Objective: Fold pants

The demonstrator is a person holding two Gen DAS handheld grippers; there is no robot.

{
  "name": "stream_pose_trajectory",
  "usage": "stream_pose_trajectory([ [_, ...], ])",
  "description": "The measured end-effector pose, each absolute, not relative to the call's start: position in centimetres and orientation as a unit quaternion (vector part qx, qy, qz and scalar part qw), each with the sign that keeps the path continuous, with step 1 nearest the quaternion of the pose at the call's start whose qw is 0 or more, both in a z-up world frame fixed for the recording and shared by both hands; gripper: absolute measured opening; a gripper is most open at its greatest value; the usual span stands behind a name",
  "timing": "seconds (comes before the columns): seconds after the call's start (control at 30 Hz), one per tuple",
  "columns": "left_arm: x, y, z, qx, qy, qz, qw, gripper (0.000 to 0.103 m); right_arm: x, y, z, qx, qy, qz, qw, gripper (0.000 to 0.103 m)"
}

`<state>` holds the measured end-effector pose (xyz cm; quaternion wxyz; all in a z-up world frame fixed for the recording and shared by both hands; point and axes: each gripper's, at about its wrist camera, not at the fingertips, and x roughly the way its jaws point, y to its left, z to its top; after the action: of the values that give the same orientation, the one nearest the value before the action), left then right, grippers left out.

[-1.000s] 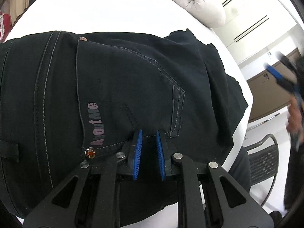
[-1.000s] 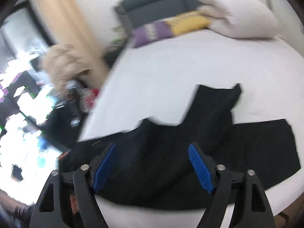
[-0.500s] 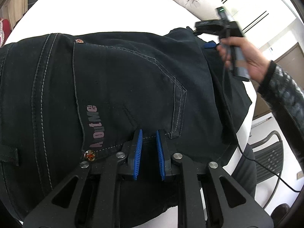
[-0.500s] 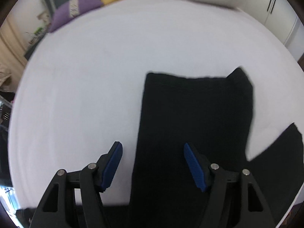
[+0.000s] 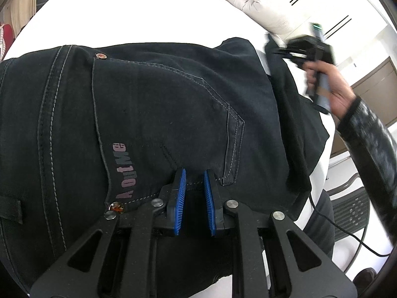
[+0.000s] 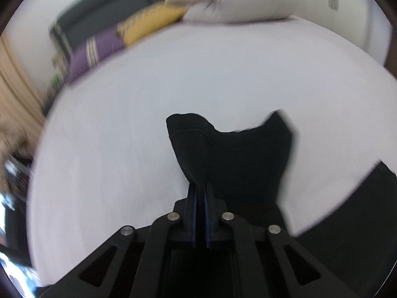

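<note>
Black jeans (image 5: pixel 161 114) lie on a white bed, back pocket and pink lettering up. My left gripper (image 5: pixel 194 173) rests on the waistband below the pocket, its blue pads a narrow gap apart with denim between them. My right gripper (image 6: pixel 200 186) is shut on the hem end of a pant leg (image 6: pixel 235 154) and holds it lifted above the sheet. In the left wrist view the right gripper (image 5: pixel 307 52) shows at the far right edge of the jeans, held by a hand.
The white bed (image 6: pixel 173 87) stretches beyond the leg. A white pillow (image 6: pixel 235 0), a yellow cushion (image 6: pixel 151 22) and a purple cushion (image 6: pixel 96 52) lie at its head. A grey chair (image 5: pixel 352 208) stands beside the bed's right edge.
My right gripper has closed from wide open onto the pant leg's end and lifted it. The left gripper has stayed in place on the waistband.
</note>
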<state>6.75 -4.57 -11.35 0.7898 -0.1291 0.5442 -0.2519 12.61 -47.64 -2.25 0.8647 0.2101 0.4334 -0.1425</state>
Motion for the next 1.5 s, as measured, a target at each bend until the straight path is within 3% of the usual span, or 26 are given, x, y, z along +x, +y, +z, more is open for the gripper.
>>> stream_pose_trajectory([
  [0.23, 6.6, -5.1, -11.0, -0.125, 0.548, -0.243, 0.790, 0.015, -4.7, -58.1, 1.8, 0.387, 0.269, -0.180, 0.863, 0.006],
  [0.3, 6.5, -5.2, -11.0, -0.129, 0.550, -0.240, 0.790, 0.015, -10.6, -60.9, 0.2, 0.449, 0.232, -0.208, 0.837, 0.006],
  [0.43, 6.8, -5.1, -10.7, -0.130, 0.556, -0.233, 0.787, 0.015, -15.7, -64.2, -5.0, 0.539, 0.238, -0.214, 0.779, 0.011],
  [0.5, 6.9, -5.2, -10.4, -0.126, 0.558, -0.229, 0.787, 0.015, -16.8, -64.7, -6.8, 0.576, 0.229, -0.195, 0.761, 0.031],
  [0.53, 6.9, -5.3, -10.3, -0.124, 0.559, -0.227, 0.788, 0.015, -17.5, -64.8, -7.3, 0.594, 0.216, -0.187, 0.752, 0.060],
  [0.57, 6.9, -5.3, -10.1, -0.122, 0.560, -0.225, 0.788, 0.015, -17.7, -64.6, -7.7, 0.609, 0.196, -0.183, 0.746, 0.072],
  [0.63, 6.9, -5.4, -10.0, -0.118, 0.561, -0.222, 0.789, 0.015, -17.9, -64.7, -7.7, 0.614, 0.177, -0.179, 0.748, 0.076],
  [0.73, 6.8, -5.4, -10.0, -0.117, 0.562, -0.220, 0.789, 0.015, -17.2, -64.1, -7.8, 0.606, 0.178, -0.190, 0.751, 0.075],
  [0.8, 6.8, -5.4, -9.9, -0.116, 0.563, -0.220, 0.788, 0.015, -16.1, -63.5, -8.2, 0.599, 0.188, -0.195, 0.753, 0.069],
  [0.97, 6.8, -5.6, -10.0, -0.114, 0.565, -0.217, 0.788, 0.015, -16.6, -65.8, -8.9, 0.588, 0.210, -0.226, 0.747, 0.020],
  [1.07, 6.8, -5.5, -10.1, -0.117, 0.566, -0.216, 0.787, 0.015, -17.4, -66.9, -9.6, 0.586, 0.215, -0.245, 0.742, 0.006],
  [1.5, 7.2, -4.4, -9.9, -0.153, 0.570, -0.220, 0.777, 0.016, -18.9, -68.7, -9.4, 0.582, 0.184, -0.234, 0.757, 0.005],
])
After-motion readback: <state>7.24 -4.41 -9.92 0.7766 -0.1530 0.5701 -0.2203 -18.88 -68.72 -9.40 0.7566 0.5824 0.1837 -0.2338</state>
